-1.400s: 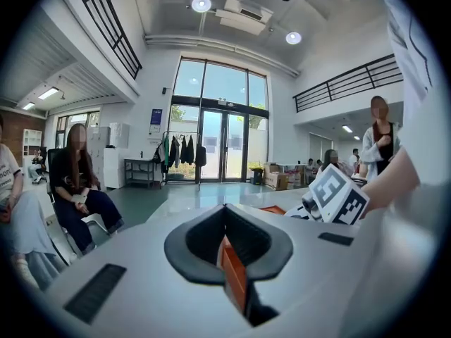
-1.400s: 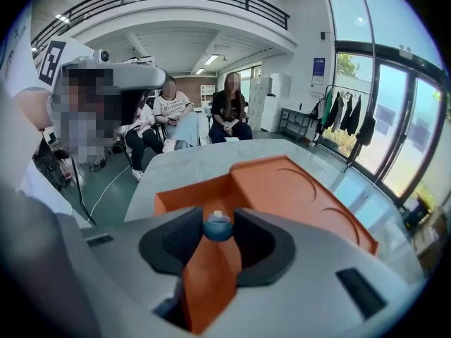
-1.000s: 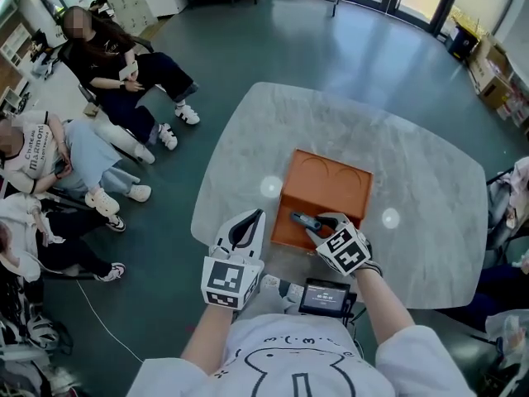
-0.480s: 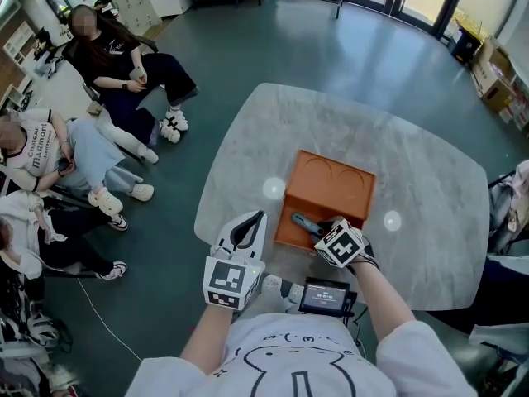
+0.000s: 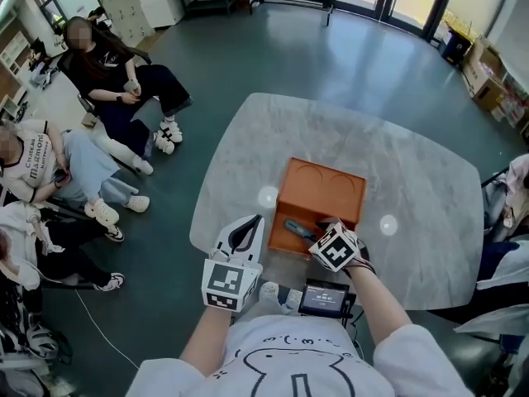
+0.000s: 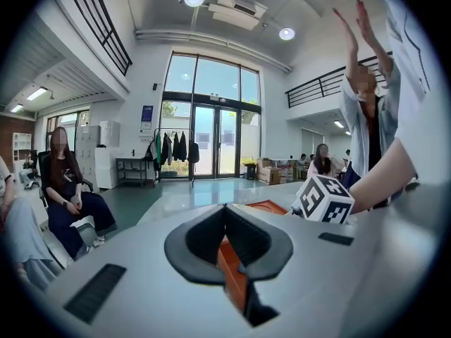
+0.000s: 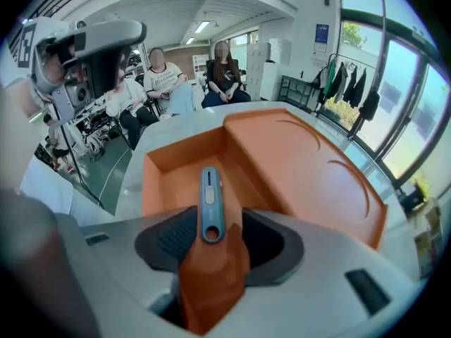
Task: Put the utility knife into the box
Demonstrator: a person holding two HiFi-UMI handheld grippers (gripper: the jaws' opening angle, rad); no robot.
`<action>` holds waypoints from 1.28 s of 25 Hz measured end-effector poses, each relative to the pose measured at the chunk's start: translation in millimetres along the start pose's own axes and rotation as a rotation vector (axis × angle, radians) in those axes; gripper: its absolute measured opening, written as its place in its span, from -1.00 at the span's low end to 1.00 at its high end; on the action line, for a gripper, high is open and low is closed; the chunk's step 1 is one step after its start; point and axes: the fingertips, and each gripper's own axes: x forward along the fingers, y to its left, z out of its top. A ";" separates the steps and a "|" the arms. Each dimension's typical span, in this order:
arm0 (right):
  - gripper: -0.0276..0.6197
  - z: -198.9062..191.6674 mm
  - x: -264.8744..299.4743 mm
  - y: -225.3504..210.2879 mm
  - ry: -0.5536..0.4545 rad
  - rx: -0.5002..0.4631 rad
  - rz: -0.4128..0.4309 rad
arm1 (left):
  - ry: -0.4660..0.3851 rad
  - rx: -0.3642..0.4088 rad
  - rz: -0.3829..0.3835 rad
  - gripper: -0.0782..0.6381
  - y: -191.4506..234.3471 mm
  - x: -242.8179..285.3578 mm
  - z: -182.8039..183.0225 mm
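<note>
An orange box [image 5: 324,190] stands open on the marble table [image 5: 413,180]. The blue-grey utility knife [image 5: 298,228] lies at the box's near left end, its far end down in the open compartment. My right gripper [image 5: 319,231] is right behind it. In the right gripper view the knife [image 7: 210,196] runs from between the pads [image 7: 176,236] into the box [image 7: 303,164]. The jaws are opening, and a gap shows on each side of the knife. My left gripper [image 5: 254,219] hovers left of the box, shut and empty. The left gripper view shows its tips [image 6: 225,208] meeting, with the box [image 6: 271,206] beyond.
A small device with a lit screen [image 5: 324,296] sits at the table's near edge by my body. Several people sit on chairs [image 5: 99,73] on the floor to the left. Cartons [image 5: 488,73] stand at the far right.
My right gripper has carried the knife a little leftward and farther over the box's open end, and its jaws have widened off the knife. The left gripper has hardly moved.
</note>
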 end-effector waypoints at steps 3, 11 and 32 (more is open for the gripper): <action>-0.32 11.1 -18.3 -5.9 -0.062 0.016 -0.029 | -0.012 0.003 -0.016 -0.74 -4.0 5.9 4.6; -0.37 25.5 -71.2 -13.1 -0.229 0.097 -0.104 | -0.038 0.018 -0.071 -0.74 -28.6 21.6 13.0; -0.89 43.9 -207.1 -20.5 -0.654 0.298 -0.327 | -0.153 0.069 -0.171 -0.74 -72.0 38.3 61.6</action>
